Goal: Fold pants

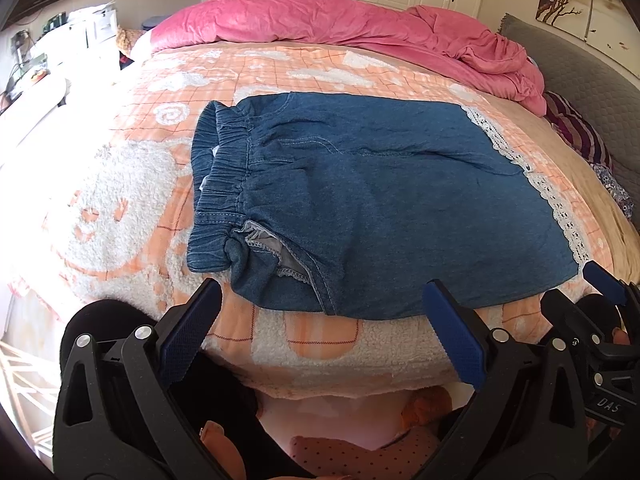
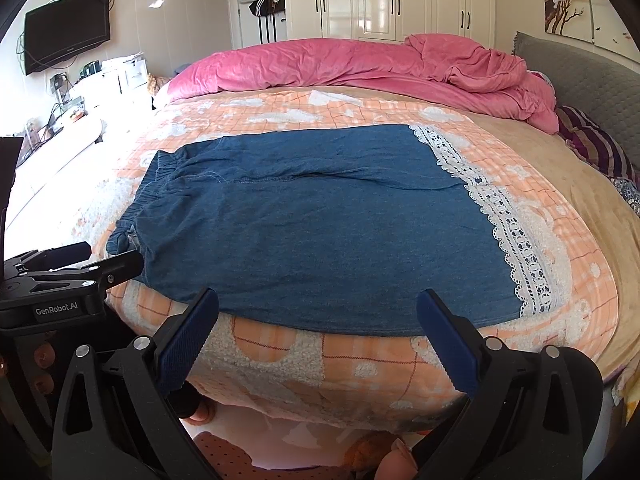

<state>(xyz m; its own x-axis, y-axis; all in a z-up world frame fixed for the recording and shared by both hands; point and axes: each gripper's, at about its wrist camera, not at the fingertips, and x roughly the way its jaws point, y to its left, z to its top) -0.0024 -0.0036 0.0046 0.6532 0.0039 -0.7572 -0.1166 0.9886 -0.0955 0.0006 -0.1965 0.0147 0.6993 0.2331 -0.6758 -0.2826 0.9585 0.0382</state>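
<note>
Bedroom, patterned bedspread [image 2: 280,356]: pants [image 2: 320,232] lie flat near the front edge, waistband left, lace hems right.
Risk as I judge it: the fleecy cover drags and the fold skews. My left gripper [image 1: 328,320] and right gripper [image 2: 318,326] both gape wide, holding nothing, just short of the denim.

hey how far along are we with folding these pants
Partly done, it seems: the denim pants lie flat on the bed, apparently already folded leg over leg, waistband left, lace hem right. Nothing is in hand; the left gripper and right gripper are open at the near edge. Folding them shorter remains.
</note>
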